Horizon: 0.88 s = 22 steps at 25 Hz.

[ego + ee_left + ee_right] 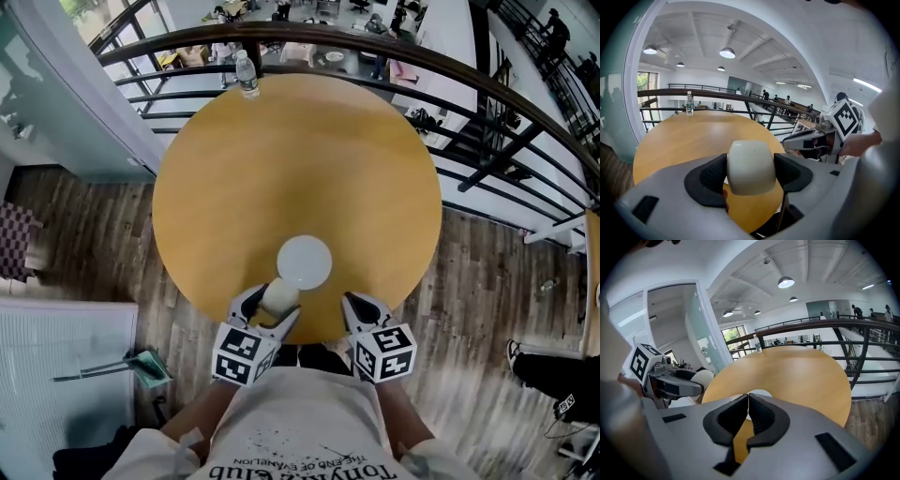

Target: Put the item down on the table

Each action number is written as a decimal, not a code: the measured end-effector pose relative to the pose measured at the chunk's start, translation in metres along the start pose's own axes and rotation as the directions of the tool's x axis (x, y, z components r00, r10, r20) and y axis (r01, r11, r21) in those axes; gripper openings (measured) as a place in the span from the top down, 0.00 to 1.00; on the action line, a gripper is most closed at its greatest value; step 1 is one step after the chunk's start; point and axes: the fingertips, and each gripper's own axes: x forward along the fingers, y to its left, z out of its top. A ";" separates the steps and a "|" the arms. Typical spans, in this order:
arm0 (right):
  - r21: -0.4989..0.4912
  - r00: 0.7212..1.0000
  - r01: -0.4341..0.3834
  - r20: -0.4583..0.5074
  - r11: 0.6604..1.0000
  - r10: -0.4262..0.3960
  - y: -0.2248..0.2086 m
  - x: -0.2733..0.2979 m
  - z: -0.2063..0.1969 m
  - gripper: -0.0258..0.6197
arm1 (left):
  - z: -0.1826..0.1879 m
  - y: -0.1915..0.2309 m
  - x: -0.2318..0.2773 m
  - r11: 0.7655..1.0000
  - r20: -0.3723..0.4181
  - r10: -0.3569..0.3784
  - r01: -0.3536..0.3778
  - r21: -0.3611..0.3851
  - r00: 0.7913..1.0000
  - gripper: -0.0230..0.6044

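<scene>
Surface (300,159) of round yellow wood fills the head view. At its near rim, the left tool (272,309) is clamped on the item, and the right tool (748,416) is closed on nothing. A white plate (305,262) lies just ahead. The off-white cup (751,161) hangs over the rim beside it. It looks light, rigid, smooth and probably breakable, so a mid-height hold across its walls suits. A water bottle (246,75) stands at the far edge.

a round wooden table (375,178) holds a white plate (305,262) near its front edge and a water bottle (246,75) at its far edge.
</scene>
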 end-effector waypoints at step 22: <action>0.040 0.998 0.029 -0.054 0.999 -0.026 -0.016 0.041 -0.012 0.92 | -0.007 0.041 0.063 1.000 -0.078 -0.025 0.026 0.016 0.997 0.45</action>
